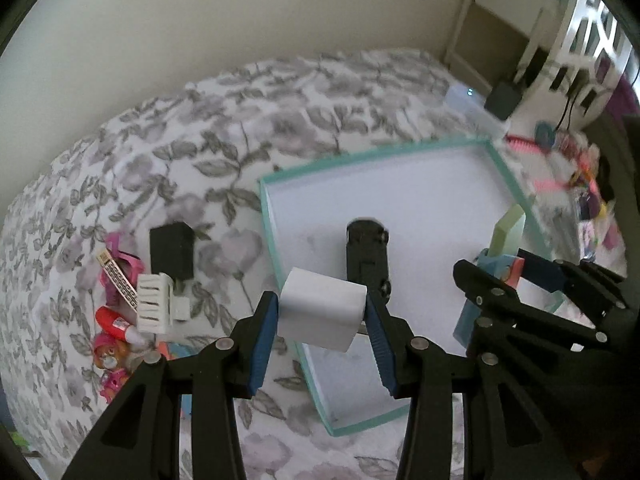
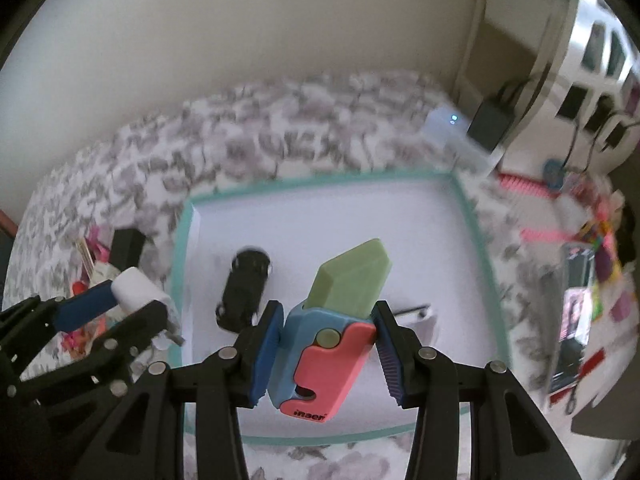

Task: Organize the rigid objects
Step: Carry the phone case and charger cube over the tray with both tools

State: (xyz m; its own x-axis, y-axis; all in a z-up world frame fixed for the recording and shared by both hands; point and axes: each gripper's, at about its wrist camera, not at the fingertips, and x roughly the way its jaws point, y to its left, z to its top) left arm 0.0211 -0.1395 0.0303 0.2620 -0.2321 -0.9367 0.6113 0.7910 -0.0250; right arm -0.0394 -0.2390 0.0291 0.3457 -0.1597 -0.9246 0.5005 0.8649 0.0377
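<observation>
My left gripper (image 1: 322,314) is shut on a white cube-shaped charger block (image 1: 322,314), held over the near left rim of a shallow teal-edged box (image 1: 280,256). A black toy car (image 1: 366,256) lies inside that box. My right gripper (image 2: 326,346) is shut on a blue and pink toy knife with a green blade (image 2: 324,356), held above the box (image 2: 180,248). In the right wrist view the car (image 2: 244,284) lies left of the blade, and the left gripper with its white block (image 2: 134,288) shows at the left. The right gripper (image 1: 520,276) shows at the right in the left wrist view.
The box rests on a floral bedspread (image 1: 240,128). Left of it lie a black adapter (image 1: 172,252), a white slotted plug (image 1: 154,306), a red tube (image 1: 116,322) and a small figure (image 1: 110,364). Pink and colourful items (image 1: 580,176) lie at the right. A wall and shelves stand behind.
</observation>
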